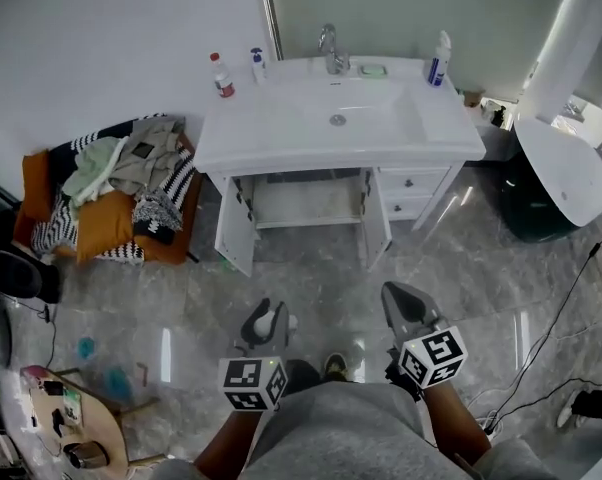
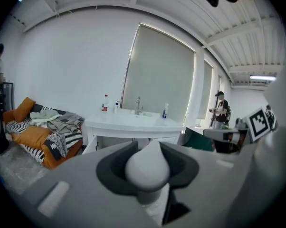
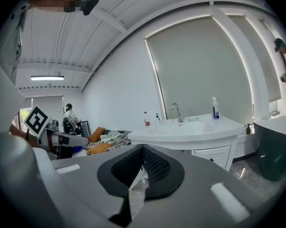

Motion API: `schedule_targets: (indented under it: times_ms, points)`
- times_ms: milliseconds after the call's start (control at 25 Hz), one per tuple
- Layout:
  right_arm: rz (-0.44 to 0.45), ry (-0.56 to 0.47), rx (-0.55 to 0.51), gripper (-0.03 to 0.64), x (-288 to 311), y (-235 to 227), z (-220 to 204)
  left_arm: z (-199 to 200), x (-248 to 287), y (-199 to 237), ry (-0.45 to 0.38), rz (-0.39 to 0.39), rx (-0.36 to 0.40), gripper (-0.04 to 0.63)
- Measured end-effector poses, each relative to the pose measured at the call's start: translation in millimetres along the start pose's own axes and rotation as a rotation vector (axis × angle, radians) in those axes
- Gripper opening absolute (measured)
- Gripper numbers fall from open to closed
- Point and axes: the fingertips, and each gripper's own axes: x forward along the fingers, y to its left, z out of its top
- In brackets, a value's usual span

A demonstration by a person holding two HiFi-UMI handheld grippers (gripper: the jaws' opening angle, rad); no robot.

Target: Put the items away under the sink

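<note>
A smooth, pale grey, drop-shaped object, rounded below and pointed above, is clamped between the dark pads of the left gripper; what it is cannot be told. On top of the white sink cabinet are seen a clear bottle with a red cap, a small white pump bottle, a green soap dish and a white bottle with a blue label. Both doors below the basin are swung open, so the compartment is exposed. An orange couch heaped with clothes is set left of the cabinet. A stretch of grey marbled floor lies between the cabinet and both grippers. The jaws of the right gripper are closed together on nothing, well apart from the bottles.
</note>
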Motion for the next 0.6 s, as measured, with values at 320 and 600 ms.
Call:
schedule_targets:
  times_ms: [320, 600]
  points:
    - [0.008, -0.033, -0.029, -0.002, 3.1, -0.4, 17.1, 5.6, 2.2, -0.6, -0.018, 0.003, -0.006, 0.117]
    - [0.027, -0.020, -0.030, -0.002, 5.2, 3.2, 17.1, 10.6, 2.1, 0.1, -0.019, 0.007, -0.003, 0.117]
